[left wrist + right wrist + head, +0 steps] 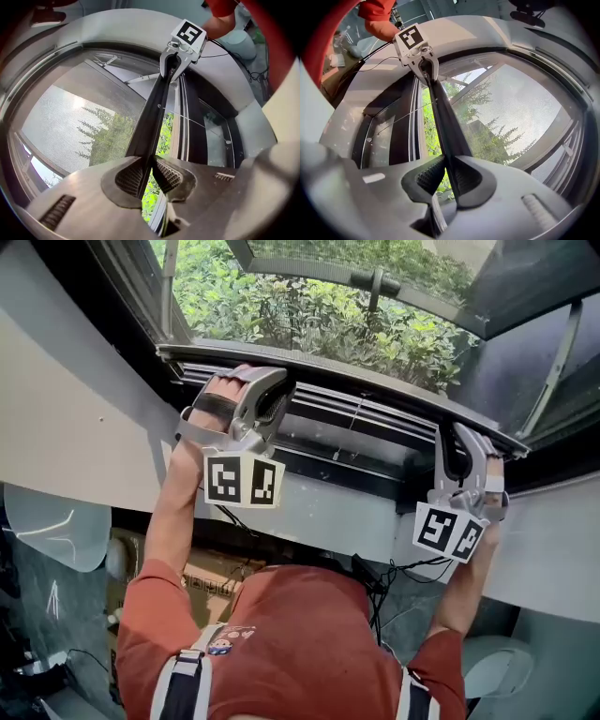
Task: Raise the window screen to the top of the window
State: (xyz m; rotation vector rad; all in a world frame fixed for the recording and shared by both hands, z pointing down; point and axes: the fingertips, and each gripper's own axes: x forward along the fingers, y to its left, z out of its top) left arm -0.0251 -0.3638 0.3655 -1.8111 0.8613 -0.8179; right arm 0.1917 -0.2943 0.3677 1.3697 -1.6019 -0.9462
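The window screen's dark bottom bar [375, 382] runs across the window opening in the head view, a little above the sill tracks. My left gripper [255, 401] is shut on the bar near its left end, and my right gripper [459, 442] is shut on it near its right end. In the left gripper view the bar [154, 117] passes between the ribbed pads [129, 177] of my left gripper [146, 176]. Grey mesh [61, 122] stretches above it. The right gripper view shows the same bar [445, 122] pinched by my right gripper [449, 176], beside the mesh [525, 112].
Sill tracks [356, 418] lie just under the bar, with a grey wall [328, 512] below them. Green bushes [309, 315] show outside, and an outer pane stands swung open on a stay arm [375, 282]. On the floor are a cardboard box [211, 577] and cables [384, 582].
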